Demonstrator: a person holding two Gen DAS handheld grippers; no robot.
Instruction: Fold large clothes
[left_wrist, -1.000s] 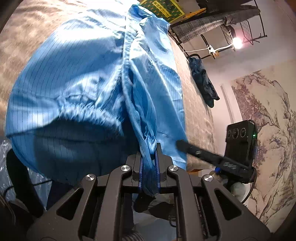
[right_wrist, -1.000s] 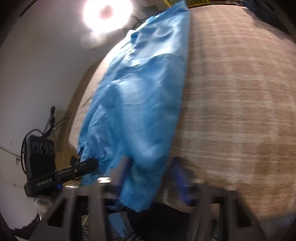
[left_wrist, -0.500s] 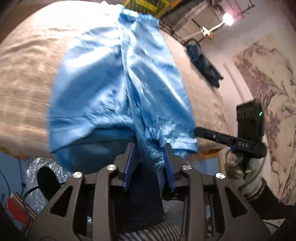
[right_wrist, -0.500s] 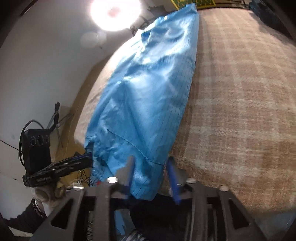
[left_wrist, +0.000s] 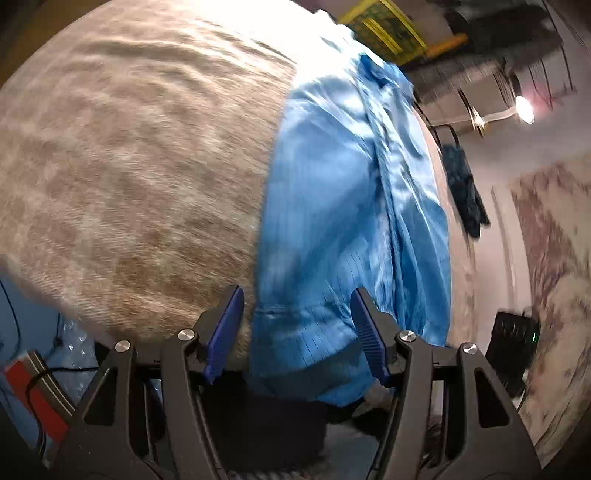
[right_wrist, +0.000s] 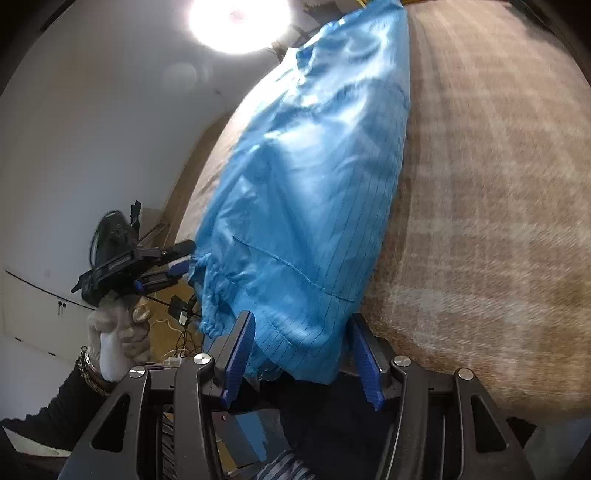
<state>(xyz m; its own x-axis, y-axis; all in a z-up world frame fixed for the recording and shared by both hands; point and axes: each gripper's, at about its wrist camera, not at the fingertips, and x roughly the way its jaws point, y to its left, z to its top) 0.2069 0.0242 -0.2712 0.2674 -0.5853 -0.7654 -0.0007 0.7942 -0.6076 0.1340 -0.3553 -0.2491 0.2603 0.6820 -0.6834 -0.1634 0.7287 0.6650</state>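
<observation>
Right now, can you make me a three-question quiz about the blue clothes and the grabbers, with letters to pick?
1. Where does the garment lie?
A on the plaid bed
B on a chair
C in a basket

2. What colour are the right gripper pads?
A red
B blue
C yellow

3. How are the left gripper jaws?
A clamped on cloth
B opening, hem between them
C not visible

A: it spreads over the plaid cover.
B: both pads look blue.
B: pads stand apart from the hem.

1. The blue garment is thin, smooth cloth with a slight sheen and fine dark pinstripes.
2. The bed cover is matt, rough, brown-checked woven cloth.
3. Each tool's pads look like ribbed blue plastic on matt black frames.
</observation>
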